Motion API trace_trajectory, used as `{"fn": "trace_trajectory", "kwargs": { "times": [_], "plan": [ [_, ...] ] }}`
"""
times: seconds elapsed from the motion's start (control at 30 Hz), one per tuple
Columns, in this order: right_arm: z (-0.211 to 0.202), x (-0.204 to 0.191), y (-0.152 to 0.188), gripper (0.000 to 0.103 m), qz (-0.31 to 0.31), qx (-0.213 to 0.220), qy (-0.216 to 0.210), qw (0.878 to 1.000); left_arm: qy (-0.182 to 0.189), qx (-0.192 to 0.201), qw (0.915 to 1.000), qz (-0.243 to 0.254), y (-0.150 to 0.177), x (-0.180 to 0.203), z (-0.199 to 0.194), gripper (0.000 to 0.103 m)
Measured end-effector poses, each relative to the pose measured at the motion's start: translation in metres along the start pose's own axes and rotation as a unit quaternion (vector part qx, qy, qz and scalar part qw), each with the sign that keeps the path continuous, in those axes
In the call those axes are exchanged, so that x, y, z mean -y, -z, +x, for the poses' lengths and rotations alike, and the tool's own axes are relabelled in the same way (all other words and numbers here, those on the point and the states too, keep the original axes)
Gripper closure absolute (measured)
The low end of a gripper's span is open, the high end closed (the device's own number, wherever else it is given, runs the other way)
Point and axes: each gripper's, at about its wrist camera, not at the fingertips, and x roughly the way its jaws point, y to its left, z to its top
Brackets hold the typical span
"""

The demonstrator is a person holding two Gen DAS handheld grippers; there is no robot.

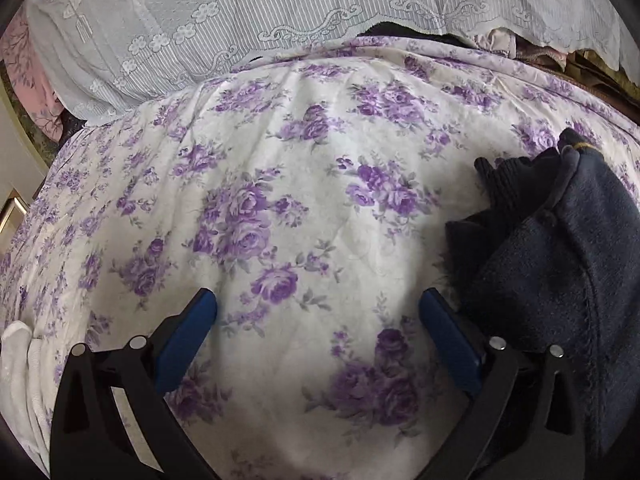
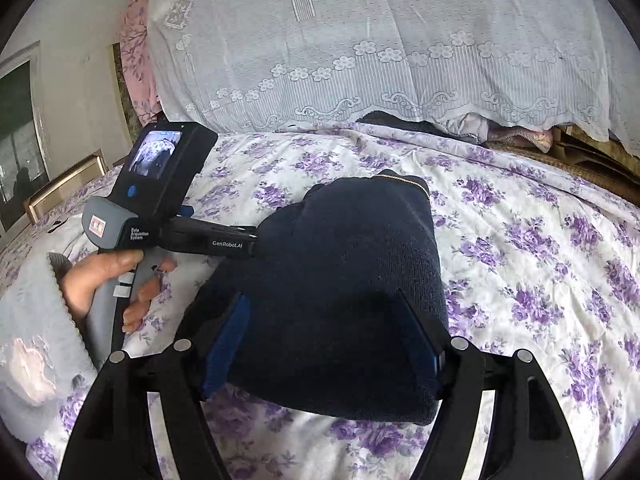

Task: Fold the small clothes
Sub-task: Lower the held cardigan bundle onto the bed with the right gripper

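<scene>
Navy garment (image 2: pixel 352 280), thick and fleecy with a thin yellow stripe near its far edge, lies folded into a compact bundle on the flower-printed bed (image 2: pixel 540 240). The right gripper (image 2: pixel 332 340) stands with its jaws wide apart on either side of the bundle's near end; whether the pads press on the cloth cannot be told. The left gripper (image 1: pixel 318 312) is open over bare bedspread, with the garment just to its right and nothing between its blue pads. The fold looks nearly finished, so the step in hand is probably squaring or setting down the bundle. Next, the loose ribbed edge on the left side likely wants tucking or flattening. Counted: one navy garment, two grippers, one lace-covered heap (image 2: pixel 380 40) behind, one white cloth (image 1: pixel 16 360) at the left edge.
</scene>
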Motion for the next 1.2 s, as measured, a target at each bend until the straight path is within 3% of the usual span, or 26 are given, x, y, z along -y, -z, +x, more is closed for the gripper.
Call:
{"fn": "trace_trajectory", "kwargs": {
  "times": [0.13, 0.2, 0.27, 0.43, 0.57, 0.7, 0.73, 0.87, 0.97, 1.03, 1.13, 1.2],
  "plan": [
    [-0.015, 0.014, -0.016, 0.029, 0.034, 0.020, -0.046, 0.998, -0.005, 0.044, 0.9987, -0.024, -0.003, -0.011, -0.030, 0.004],
    [-0.016, 0.023, -0.032, 0.029, 0.047, 0.029, -0.048, 0.997, 0.029, 0.060, 0.9970, -0.038, -0.006, -0.011, -0.050, 0.004],
    [-0.007, 0.035, -0.055, 0.029, 0.065, 0.031, -0.047, 0.996, 0.064, 0.069, 0.9954, -0.021, -0.005, 0.004, -0.065, 0.004],
    [0.054, 0.059, -0.089, 0.029, 0.126, -0.036, -0.092, 0.987, 0.030, 0.054, 0.9939, 0.091, 0.017, 0.065, -0.048, 0.004],
    [0.113, 0.080, -0.070, 0.031, 0.187, -0.113, -0.093, 0.971, 0.051, 0.055, 0.9951, 0.065, 0.018, 0.058, -0.040, 0.004],
    [0.114, 0.102, -0.060, 0.039, 0.247, -0.103, -0.130, 0.955, 0.075, 0.052, 0.9948, 0.045, 0.019, 0.053, -0.034, 0.004],
    [0.111, 0.103, -0.060, 0.044, 0.248, -0.102, -0.126, 0.955, 0.080, 0.051, 0.9946, 0.041, 0.020, 0.052, -0.034, 0.004],
    [0.074, 0.093, -0.058, 0.044, 0.229, -0.061, -0.120, 0.964, 0.077, 0.054, 0.9949, 0.035, 0.022, 0.048, -0.042, 0.005],
    [0.033, 0.079, -0.052, 0.043, 0.164, -0.023, -0.108, 0.980, 0.081, 0.070, 0.9934, 0.040, 0.025, 0.046, -0.063, 0.005],
    [0.010, 0.069, -0.039, 0.039, 0.113, -0.011, -0.071, 0.991, 0.085, 0.085, 0.9918, 0.043, 0.029, 0.048, -0.078, 0.005],
    [0.007, 0.065, -0.017, 0.039, 0.070, -0.016, -0.022, 0.997, 0.068, 0.082, 0.9923, 0.063, 0.035, 0.057, -0.076, 0.004],
    [0.023, 0.071, 0.007, 0.038, 0.082, -0.054, -0.030, 0.995, 0.068, 0.072, 0.9930, 0.065, 0.038, 0.060, -0.065, 0.004]
  ]
}}
